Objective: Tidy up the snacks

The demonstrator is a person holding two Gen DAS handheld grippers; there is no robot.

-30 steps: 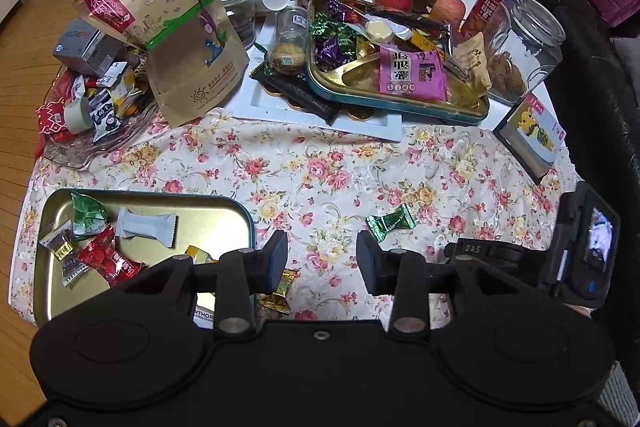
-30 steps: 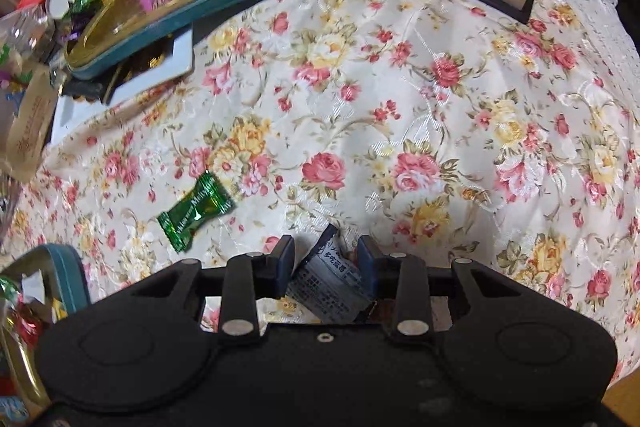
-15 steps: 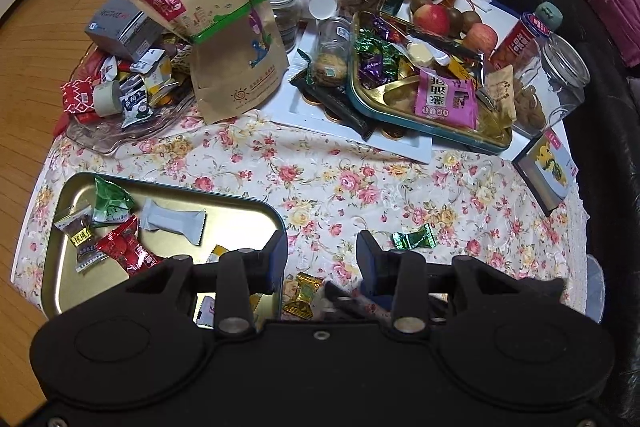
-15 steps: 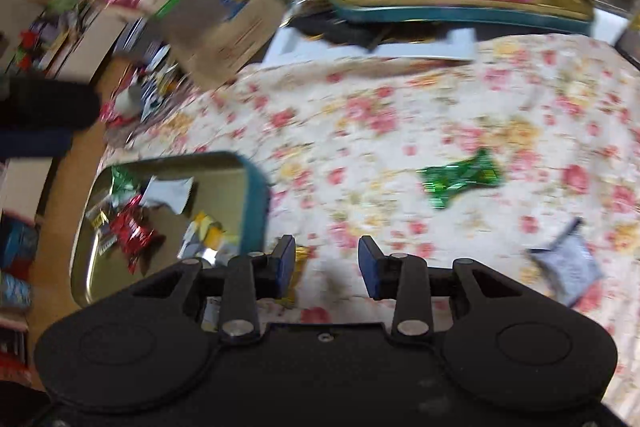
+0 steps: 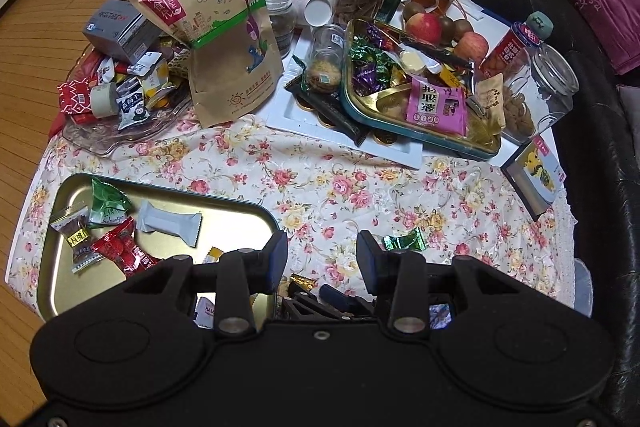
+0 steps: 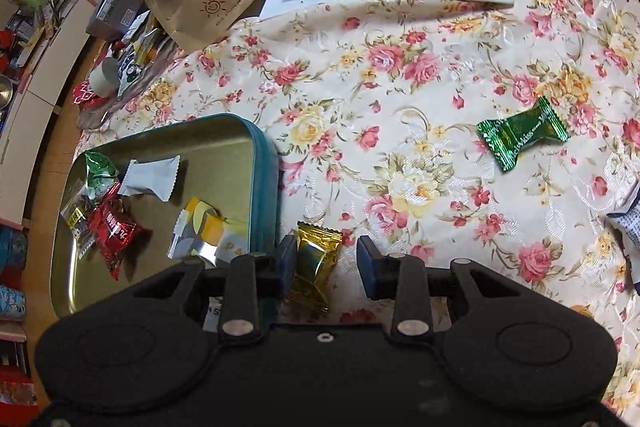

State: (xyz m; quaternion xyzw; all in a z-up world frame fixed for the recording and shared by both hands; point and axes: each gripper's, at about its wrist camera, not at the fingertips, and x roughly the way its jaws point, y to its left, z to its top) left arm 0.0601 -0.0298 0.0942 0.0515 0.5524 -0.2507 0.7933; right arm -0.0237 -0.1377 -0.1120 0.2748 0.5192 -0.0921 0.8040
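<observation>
My right gripper (image 6: 326,261) is open low over the flowered cloth. A gold-wrapped candy (image 6: 320,251) lies between its fingers, close against the left one and clear of the right. Just left of it stands a gold tin tray (image 6: 224,147) with a teal rim. It holds a red candy (image 6: 112,227), a white bar (image 6: 150,179), a green packet and a yellow-silver packet. A green candy (image 6: 522,135) and a dark blue packet (image 6: 626,223) lie on the cloth to the right. My left gripper (image 5: 322,255) hangs open and empty above the tray's right edge.
At the back stand a tall brown paper bag (image 5: 224,39), a second tin (image 5: 420,143) full of snacks on a white tray, jars, apples and a glass dish (image 5: 120,139) of packets. A small book (image 5: 536,179) lies at the table's right edge, beside a black sofa.
The dark blue packet that was between my right fingers now lies on the cloth. My right gripper has swung left to the gold candy beside the tray. The left gripper has shifted only a little.
</observation>
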